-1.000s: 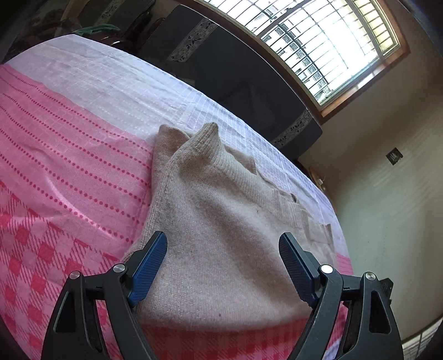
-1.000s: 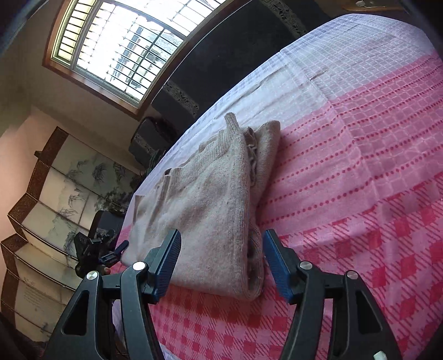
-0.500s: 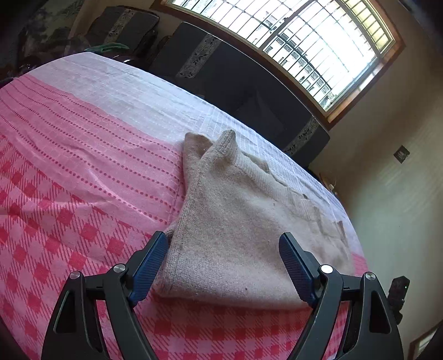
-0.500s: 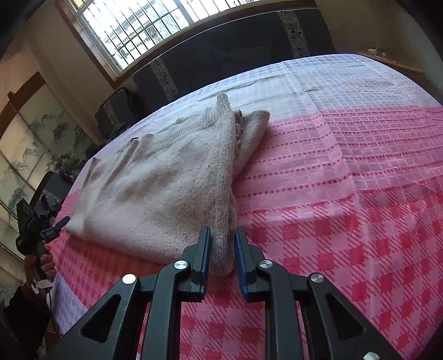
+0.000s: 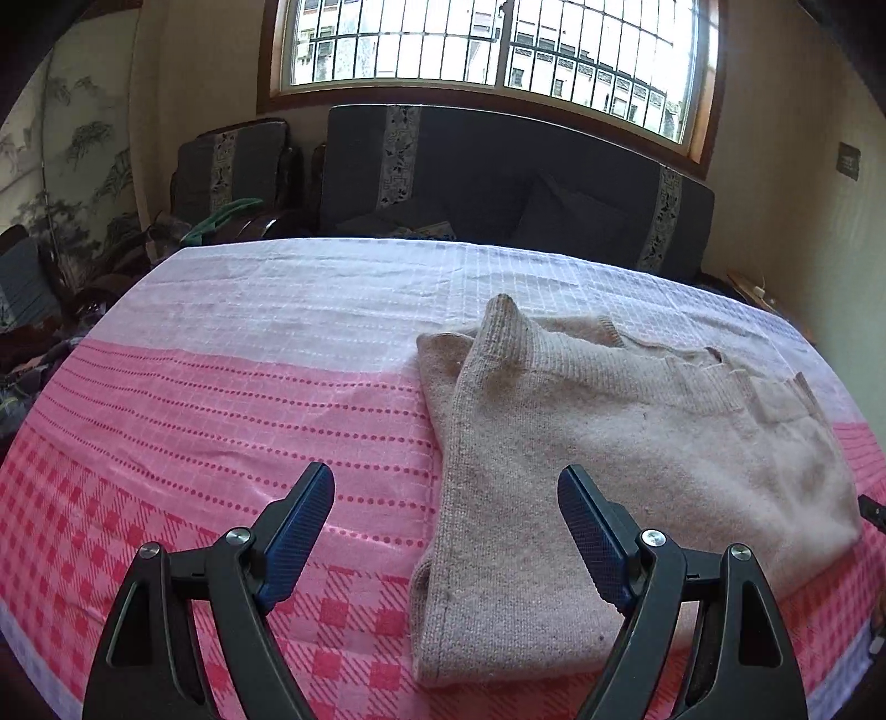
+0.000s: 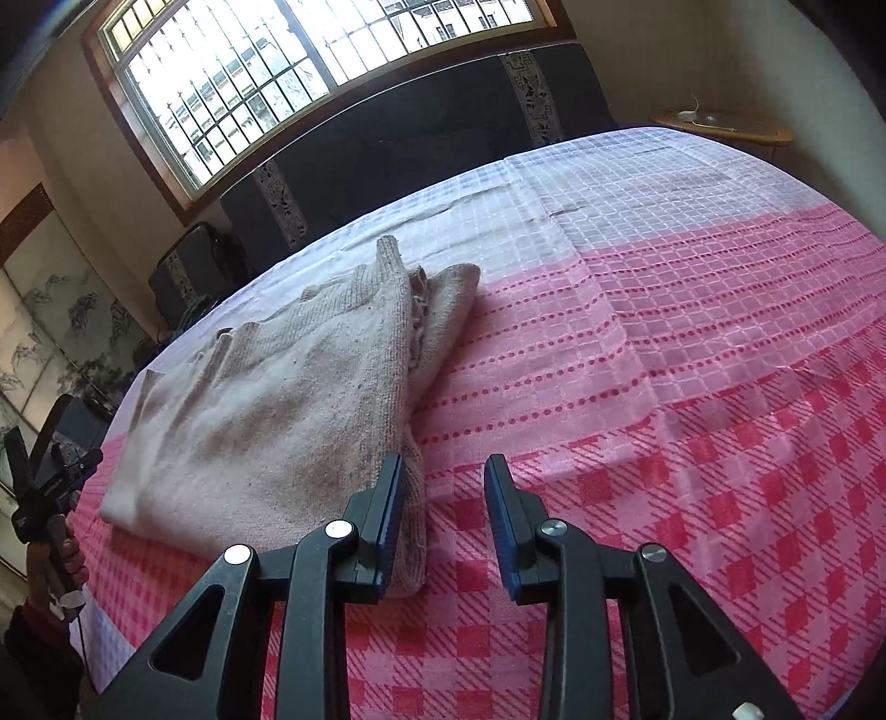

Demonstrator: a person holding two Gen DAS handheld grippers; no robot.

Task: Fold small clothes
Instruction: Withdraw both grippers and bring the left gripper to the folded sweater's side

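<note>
The beige sweater (image 5: 609, 443) is already folded into a tidy stack on the pink checked desk (image 5: 221, 415), so most of it looks done. Left tool (image 5: 446, 531) hangs wide open above its near edge. Right tool (image 6: 443, 520) has just been opening, released, its left pad beside the sweater's corner. Maybe one more fold left

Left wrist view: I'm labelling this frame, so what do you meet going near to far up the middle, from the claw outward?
Left claw → beige sweater → pink and white tablecloth → dark sofa → barred window.
</note>
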